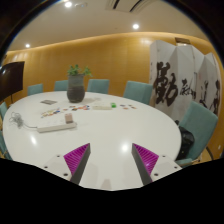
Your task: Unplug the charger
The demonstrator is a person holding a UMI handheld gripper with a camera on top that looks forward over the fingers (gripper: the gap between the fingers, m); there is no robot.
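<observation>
Gripper view: gripper [111, 160], its 2 fingers spread and empty, hovers well back from the charger [58, 125] on the table [110, 135], likely approaching.

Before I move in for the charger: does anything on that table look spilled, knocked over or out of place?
Nothing stands out. The white table holds an upright potted plant, a white power strip and a few small flat items, all lying flat. The hand-held gripper is open, with nothing between its fingers.
</observation>
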